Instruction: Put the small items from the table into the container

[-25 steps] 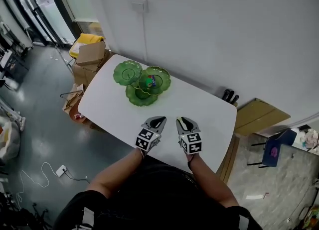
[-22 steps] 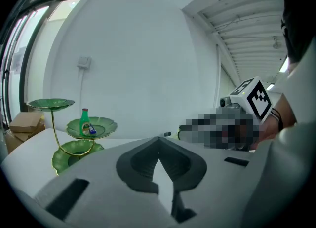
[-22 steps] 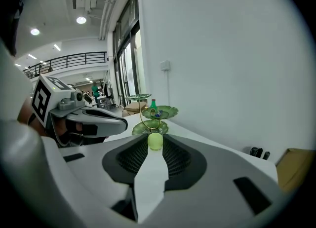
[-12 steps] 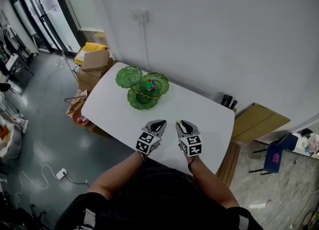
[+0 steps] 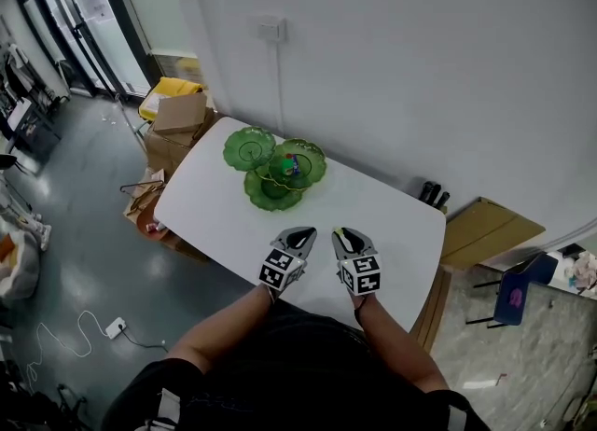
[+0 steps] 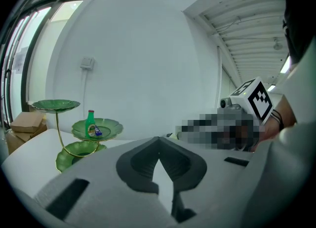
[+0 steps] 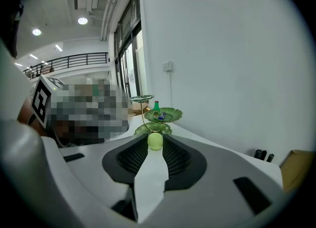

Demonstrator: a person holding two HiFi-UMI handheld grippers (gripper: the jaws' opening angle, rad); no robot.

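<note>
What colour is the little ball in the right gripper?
The ball is pale yellow-green; clearest in the right gripper view.

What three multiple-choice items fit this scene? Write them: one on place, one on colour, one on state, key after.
1. The small green bottle stands on which dish of the tiered stand? A top B middle C bottom
2. The stand's dishes are: A blue B green C white
3. The right gripper is: A open, empty B shut on the bottle C shut on a pale green ball
Key: 1 B, the left gripper view shows it on the middle dish; 2 B, all three are green; 3 C, the ball sits pinched between its jaw tips.
</note>
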